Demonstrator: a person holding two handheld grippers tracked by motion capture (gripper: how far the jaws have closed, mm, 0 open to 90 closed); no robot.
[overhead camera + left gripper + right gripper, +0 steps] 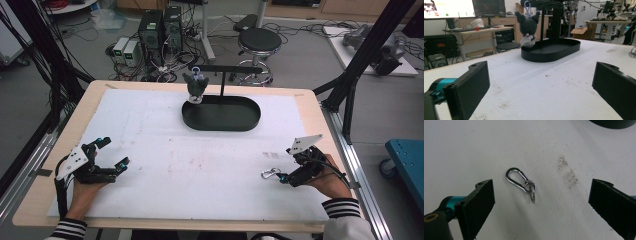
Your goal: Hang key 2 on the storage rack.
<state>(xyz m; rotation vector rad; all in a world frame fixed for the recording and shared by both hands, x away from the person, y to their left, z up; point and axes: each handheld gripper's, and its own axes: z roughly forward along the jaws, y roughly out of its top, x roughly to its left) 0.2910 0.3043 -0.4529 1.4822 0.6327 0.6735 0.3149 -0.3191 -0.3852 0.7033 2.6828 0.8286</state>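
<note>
Near the right edge of the white mat (200, 165) I have the right gripper (282, 177) low over the surface, jaws spread wide and holding nothing; between them — seen along the jaws in the right gripper view — lies a small silver carabiner clip (520, 180) with a split ring (532, 191) looped through its near end, flat on the mat and touching neither jaw; a faint dark smudge (567, 172) marks the mat just to its right. On the near left side my left gripper (114, 152) rests with its jaws also well apart and empty, pointed toward the far middle of the table; there stands a black oval tray (221, 114) with a post and crossbar, and a dark plush toy (528, 28) hangs at the tray's left end by a pale loop — well apart from both grippers.
</note>
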